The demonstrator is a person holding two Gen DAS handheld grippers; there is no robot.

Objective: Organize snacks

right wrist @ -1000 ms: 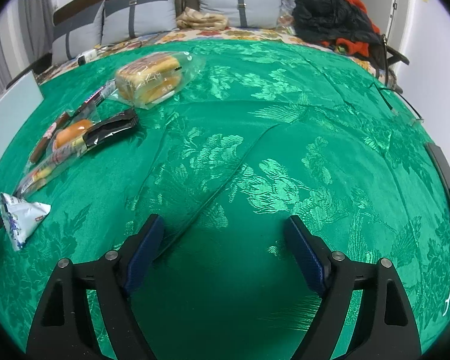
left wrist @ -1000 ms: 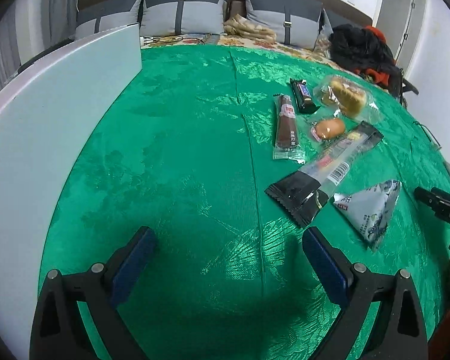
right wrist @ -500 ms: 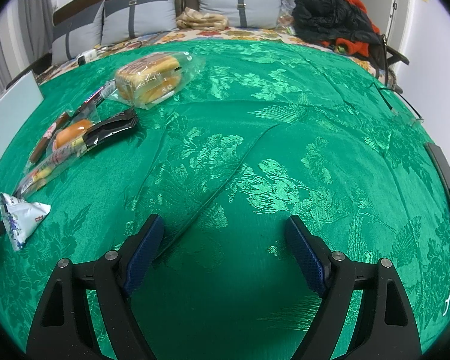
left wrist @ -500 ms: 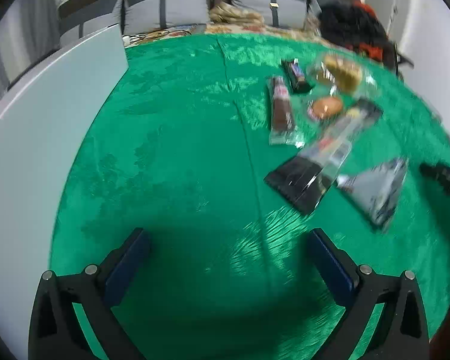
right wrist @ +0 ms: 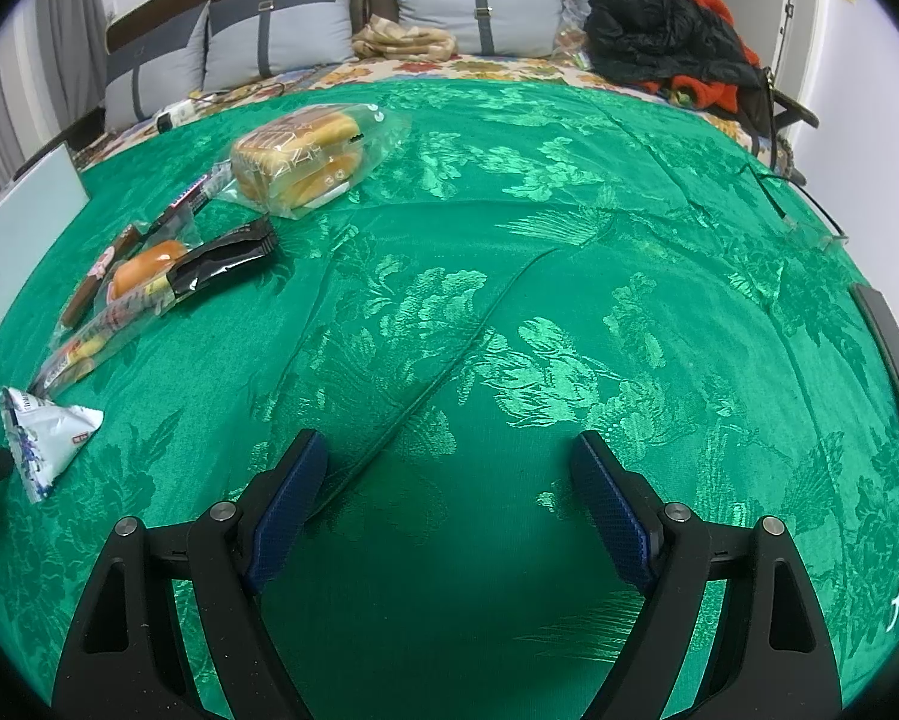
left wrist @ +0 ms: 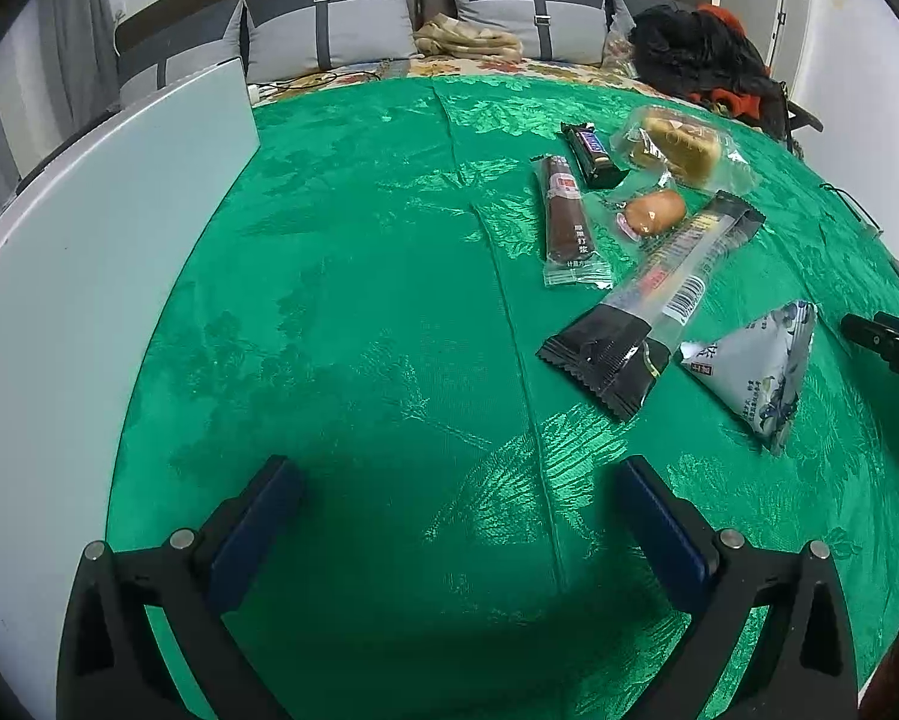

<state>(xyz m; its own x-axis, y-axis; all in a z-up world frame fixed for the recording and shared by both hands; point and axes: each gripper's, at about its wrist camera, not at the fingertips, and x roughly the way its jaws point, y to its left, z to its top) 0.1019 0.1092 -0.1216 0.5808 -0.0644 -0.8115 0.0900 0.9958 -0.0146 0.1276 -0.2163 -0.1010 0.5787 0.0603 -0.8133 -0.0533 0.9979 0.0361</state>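
- since half a second ago the left gripper point(left wrist: 458, 525) has steadied, its view sharp again; fingers spread wide, holding nothing.
- white panel point(left wrist: 89, 252) stands at left of the glossy green brocade cloth point(left wrist: 353, 324).
- crinkly snacks cluster right of centre: brown sausage stick point(left wrist: 563, 216), long black-ended bar point(left wrist: 653, 300), triangular foil pouch point(left wrist: 755, 360), clear-bagged bread point(right wrist: 305, 156).
- right gripper point(right wrist: 449, 504) gapes wide, empty.

Green brocade cloth point(right wrist: 569, 192), grey pillows point(right wrist: 485, 12), black-and-orange clothing heap point(right wrist: 671, 42), pale flat board point(left wrist: 89, 228) at left.
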